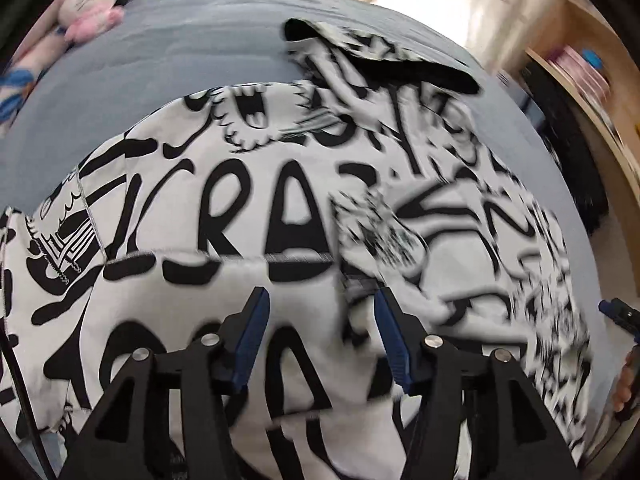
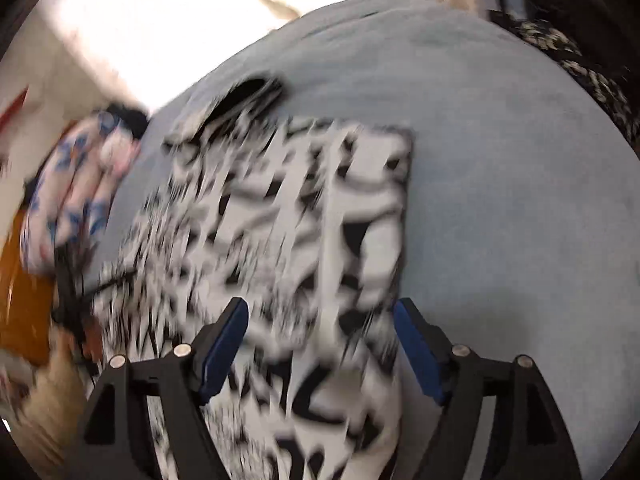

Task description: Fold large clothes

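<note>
A large white garment with bold black lettering (image 1: pixel 280 208) lies spread on a grey-blue bed cover (image 1: pixel 180 52). Its black-lined collar or hood (image 1: pixel 360 52) lies at the far end, and a fold runs across the middle. My left gripper (image 1: pixel 322 308) is open just above the cloth, nothing between its blue pads. In the right wrist view the same garment (image 2: pixel 304 216) is blurred, with a straight folded edge on its right side. My right gripper (image 2: pixel 320 320) is open over the garment's near end and holds nothing. It also shows at the left wrist view's right edge (image 1: pixel 622 316).
A pink and white plush toy (image 1: pixel 92 4) and a blue-flowered pillow (image 2: pixel 72 196) lie at the bed's far left. A wooden shelf (image 1: pixel 584 92) stands to the right of the bed. Bare bed cover (image 2: pixel 520 200) lies right of the garment.
</note>
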Demonstrator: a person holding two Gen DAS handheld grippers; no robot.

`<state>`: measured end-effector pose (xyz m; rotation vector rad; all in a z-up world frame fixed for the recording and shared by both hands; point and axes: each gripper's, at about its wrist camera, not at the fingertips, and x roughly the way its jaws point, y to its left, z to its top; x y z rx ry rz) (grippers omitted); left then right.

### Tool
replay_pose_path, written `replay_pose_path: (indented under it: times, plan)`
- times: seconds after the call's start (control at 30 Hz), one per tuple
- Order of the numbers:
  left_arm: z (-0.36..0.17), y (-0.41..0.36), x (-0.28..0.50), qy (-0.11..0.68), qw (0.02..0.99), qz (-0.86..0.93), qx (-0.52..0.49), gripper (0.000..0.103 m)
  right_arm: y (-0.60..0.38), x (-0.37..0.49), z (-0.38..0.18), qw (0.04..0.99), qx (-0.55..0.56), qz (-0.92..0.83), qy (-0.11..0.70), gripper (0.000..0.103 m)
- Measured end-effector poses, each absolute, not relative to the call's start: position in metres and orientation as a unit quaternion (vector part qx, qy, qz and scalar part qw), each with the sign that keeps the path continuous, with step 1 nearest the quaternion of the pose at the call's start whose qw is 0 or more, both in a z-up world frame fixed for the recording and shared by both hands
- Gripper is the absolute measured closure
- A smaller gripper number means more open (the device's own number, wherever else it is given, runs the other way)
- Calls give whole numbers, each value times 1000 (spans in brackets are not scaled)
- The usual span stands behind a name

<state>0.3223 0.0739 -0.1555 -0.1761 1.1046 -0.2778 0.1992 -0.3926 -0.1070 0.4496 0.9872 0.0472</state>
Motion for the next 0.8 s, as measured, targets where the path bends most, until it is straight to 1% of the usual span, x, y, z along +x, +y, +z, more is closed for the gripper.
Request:
replay_pose_path:
  times: [0.13, 0.27, 0.3, 0.33, 0.37, 0.4, 0.43, 0.5, 0.57, 0.63, 0.67, 0.73, 0.77, 0.8]
  plan:
    - [-172, 66, 356, 550, 814, -131, -133, 48, -420, 261, -142, 830, 257, -8, 494, 27]
    - [-181, 39, 373, 552, 819, -117, -102, 46, -429, 296, -175, 807, 288, -32, 514, 27]
    - [-180, 33, 374, 550, 821, -122, -93, 59, -427, 299, -179, 806, 291, -32, 515, 27]
    - [-179, 26, 374, 545, 824, -130, -85, 81, -423, 305, -180, 809, 284, -33, 513, 27]
    - [-176, 18, 373, 541, 830, -125, -57, 87, -420, 307, -178, 814, 273, -33, 511, 33]
    - [-173, 13, 372, 533, 836, -121, -38, 91, -411, 315, -174, 823, 240, -28, 514, 66]
    - [-167, 9, 370, 521, 846, -117, -20, 95, -399, 318, -166, 830, 202, -38, 519, 79]
    - [-153, 6, 367, 493, 863, -108, -2, 96, -392, 317, -154, 848, 172, -43, 499, 87]
    - [-144, 9, 369, 471, 876, -108, 1, 96, -382, 316, -154, 865, 122, -72, 482, 92]
    - [-157, 7, 375, 482, 869, -107, 16, 96, -380, 326, -173, 851, 95, -95, 508, 91]
    - [-169, 3, 377, 494, 863, -100, 37, 93, -378, 330, -180, 846, 86, -99, 517, 89]
    - [-177, -2, 374, 489, 866, -90, 59, 90, -377, 329, -173, 844, 83, -111, 518, 83]
    - [-175, -5, 370, 480, 871, -78, 71, 85, -376, 328, -168, 839, 84, -117, 524, 77]
    - [-173, -6, 369, 480, 871, -75, 74, 84, -376, 324, -163, 838, 84, -117, 527, 72]
